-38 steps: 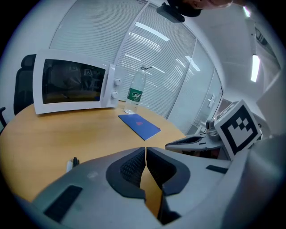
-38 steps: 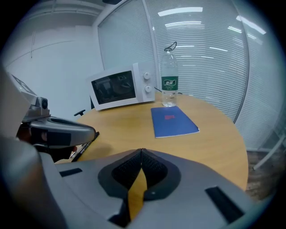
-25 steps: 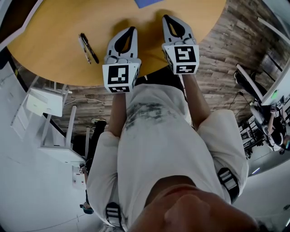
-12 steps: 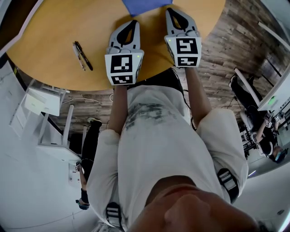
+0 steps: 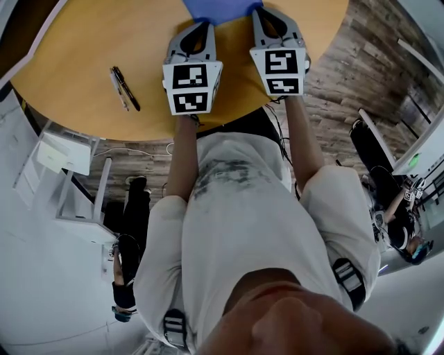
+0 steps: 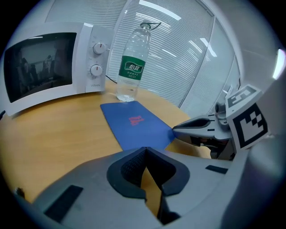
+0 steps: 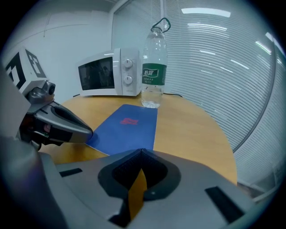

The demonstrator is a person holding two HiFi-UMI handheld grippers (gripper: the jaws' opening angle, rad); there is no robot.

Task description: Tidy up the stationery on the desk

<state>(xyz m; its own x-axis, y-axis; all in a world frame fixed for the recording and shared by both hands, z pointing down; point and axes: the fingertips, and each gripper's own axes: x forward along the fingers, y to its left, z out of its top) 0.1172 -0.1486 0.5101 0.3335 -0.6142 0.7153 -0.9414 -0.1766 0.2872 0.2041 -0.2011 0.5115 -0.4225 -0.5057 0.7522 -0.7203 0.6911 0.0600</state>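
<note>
Left tool and right tool, both closed, near blue folder

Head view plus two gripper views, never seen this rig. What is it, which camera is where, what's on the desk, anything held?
No robot: a person holds a grey two-jaw gripper in each hand. The head view is from a camera on the person's head, looking steeply down. Each gripper view is from a camera riding on that gripper, looking along its jaws. The left gripper and right gripper both have their jaws shut, with nothing held. On the round wooden table lie a flat blue folder with a red mark, just ahead of both grippers, and two pens side by side off to the person's left. At the far side stand a white microwave oven and a clear plastic water bottle with a green label.
</note>
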